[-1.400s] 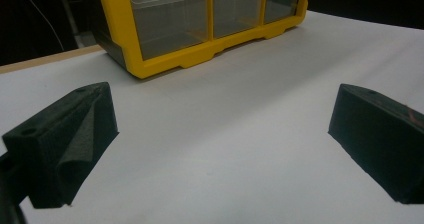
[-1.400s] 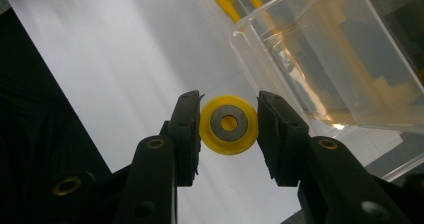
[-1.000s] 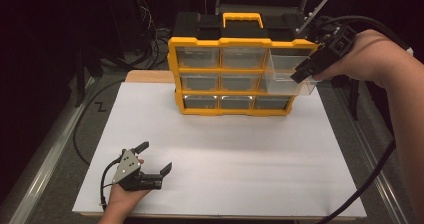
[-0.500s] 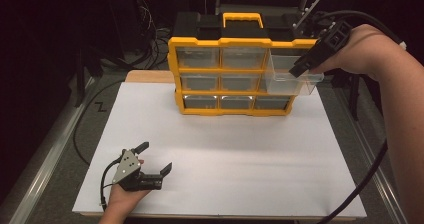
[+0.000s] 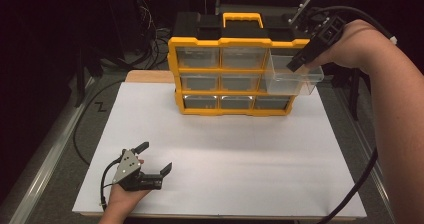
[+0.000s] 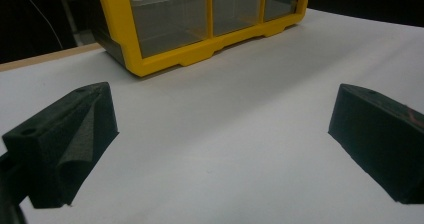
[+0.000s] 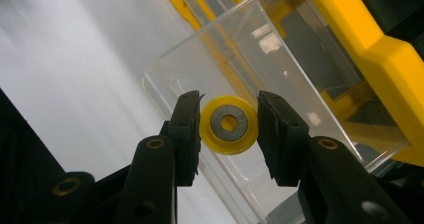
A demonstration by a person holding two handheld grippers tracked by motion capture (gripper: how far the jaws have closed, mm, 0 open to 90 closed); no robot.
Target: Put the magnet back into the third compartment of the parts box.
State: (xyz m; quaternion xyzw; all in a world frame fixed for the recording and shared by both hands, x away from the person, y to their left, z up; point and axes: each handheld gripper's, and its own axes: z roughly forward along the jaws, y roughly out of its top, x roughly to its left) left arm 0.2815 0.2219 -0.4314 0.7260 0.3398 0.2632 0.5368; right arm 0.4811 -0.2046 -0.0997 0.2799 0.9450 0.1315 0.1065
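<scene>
Right gripper [image 7: 227,134] clamped across the rim of a small yellow wheel [image 7: 229,124], above the open clear drawer [image 7: 280,64]; light, rigid, probably slick—hold its rim. Left gripper [image 5: 155,158] apart.

You see a yellow-framed organizer [image 5: 230,76] with a black top and clear drawers, one clear drawer [image 5: 292,76] pulled out. Your black right claw [image 7: 229,134] frames a yellow ring [image 7: 229,124] with a grey centre. The desk [image 5: 225,154] is plain white.
</scene>
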